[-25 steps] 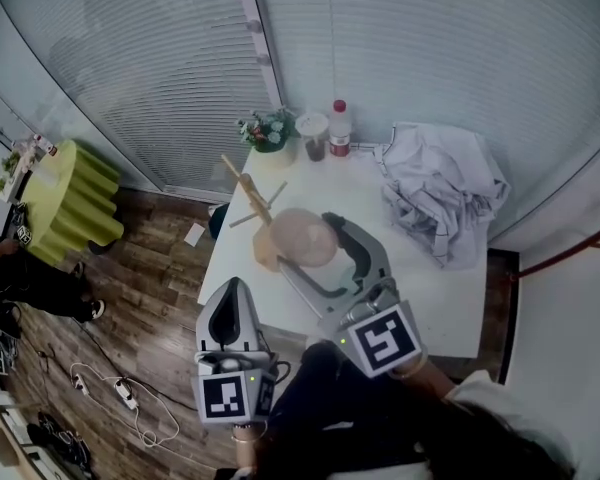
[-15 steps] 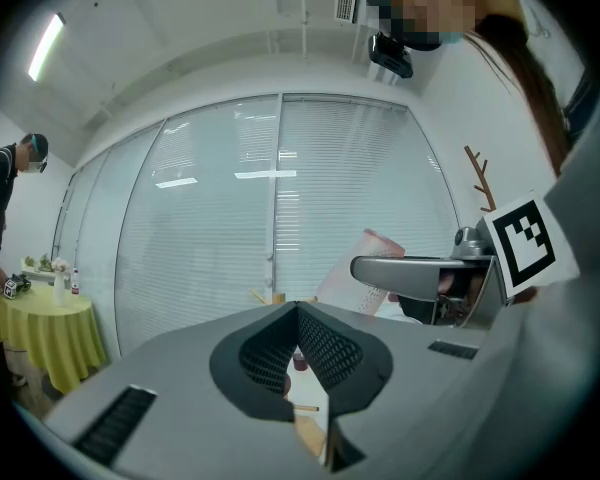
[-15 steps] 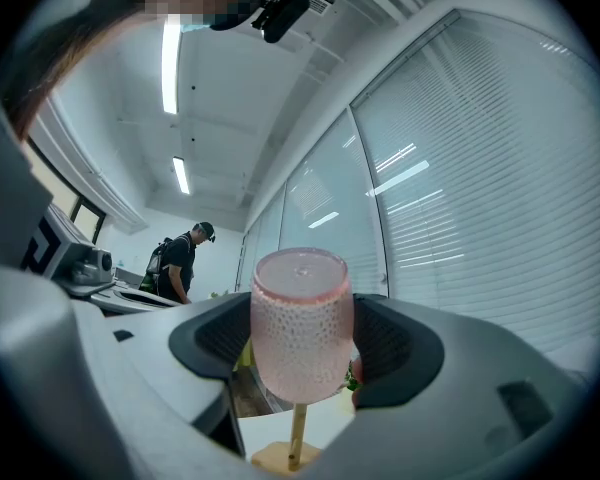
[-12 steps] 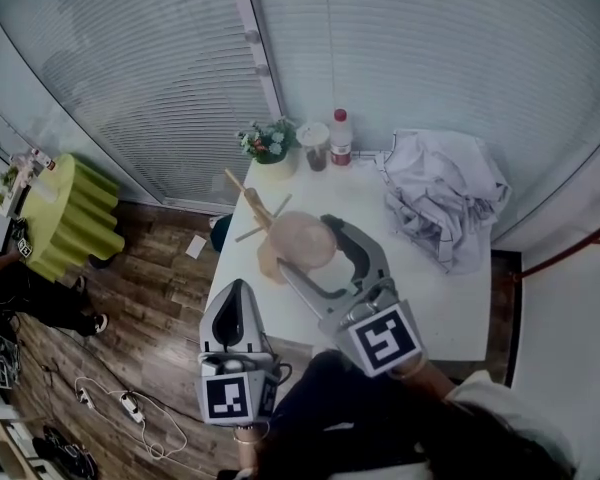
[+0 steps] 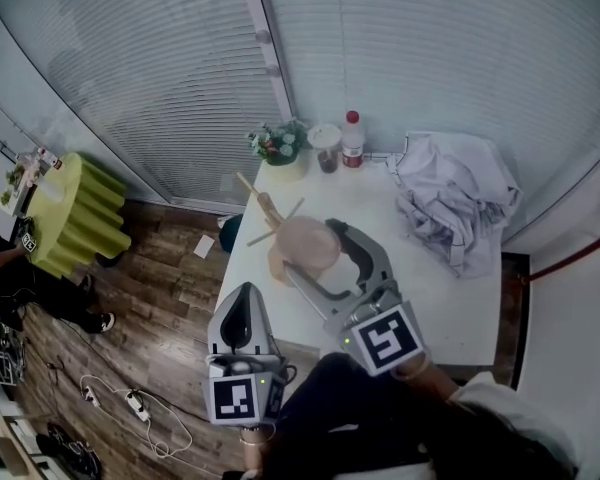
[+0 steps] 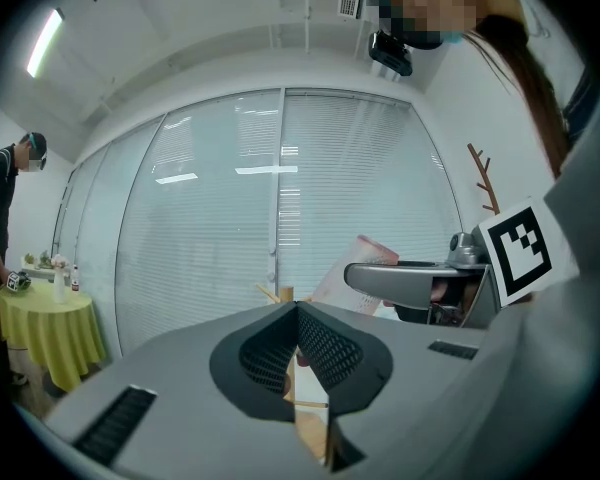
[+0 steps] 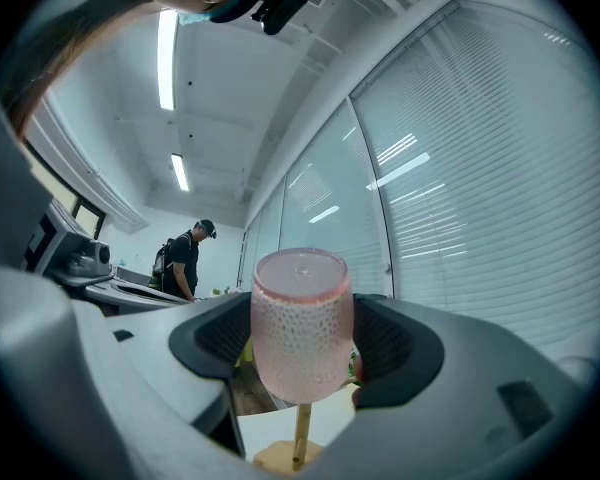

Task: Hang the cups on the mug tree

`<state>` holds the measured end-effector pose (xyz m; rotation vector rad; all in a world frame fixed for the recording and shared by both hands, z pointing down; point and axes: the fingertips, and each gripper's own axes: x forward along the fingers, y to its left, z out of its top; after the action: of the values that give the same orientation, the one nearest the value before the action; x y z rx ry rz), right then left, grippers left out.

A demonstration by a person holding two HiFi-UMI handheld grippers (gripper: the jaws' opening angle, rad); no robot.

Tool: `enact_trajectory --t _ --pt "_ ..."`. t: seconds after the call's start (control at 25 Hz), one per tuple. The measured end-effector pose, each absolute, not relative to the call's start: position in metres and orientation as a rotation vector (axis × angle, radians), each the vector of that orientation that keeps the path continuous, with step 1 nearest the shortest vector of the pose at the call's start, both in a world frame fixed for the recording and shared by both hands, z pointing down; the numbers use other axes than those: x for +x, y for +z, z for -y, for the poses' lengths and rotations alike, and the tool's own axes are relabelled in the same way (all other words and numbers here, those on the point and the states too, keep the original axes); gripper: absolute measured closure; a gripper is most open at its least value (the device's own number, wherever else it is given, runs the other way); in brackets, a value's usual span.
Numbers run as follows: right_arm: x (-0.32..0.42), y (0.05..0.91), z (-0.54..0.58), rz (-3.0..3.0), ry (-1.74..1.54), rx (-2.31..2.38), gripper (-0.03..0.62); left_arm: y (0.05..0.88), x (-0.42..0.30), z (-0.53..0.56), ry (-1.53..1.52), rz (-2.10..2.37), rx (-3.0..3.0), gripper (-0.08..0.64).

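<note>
Our right gripper (image 5: 310,249) is clamped on the pink cup (image 7: 302,320), held above the white table (image 5: 450,303) just beside the trunk of the mug tree (image 5: 268,214); the cup's long axis runs across the jaws, near upright, one round end facing up at us. Our left gripper (image 6: 298,353) has its jaws pressed together on nothing, by the table's near left corner.

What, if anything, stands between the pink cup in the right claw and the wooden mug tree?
Nothing visible does. The right claw holds the pink cup right by the mug tree, whose post shows just below it; the pegs in view are bare.
</note>
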<state>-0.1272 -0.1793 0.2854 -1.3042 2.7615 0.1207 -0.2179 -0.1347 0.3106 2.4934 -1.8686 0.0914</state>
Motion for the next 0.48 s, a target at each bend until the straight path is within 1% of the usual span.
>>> enact_trajectory --t 0.48 --pt "-0.139 0.300 0.193 -2.789 0.089 -1.299 0.270 0.318 -0.228 0.144 0.130 1.881 2.477 0.561"
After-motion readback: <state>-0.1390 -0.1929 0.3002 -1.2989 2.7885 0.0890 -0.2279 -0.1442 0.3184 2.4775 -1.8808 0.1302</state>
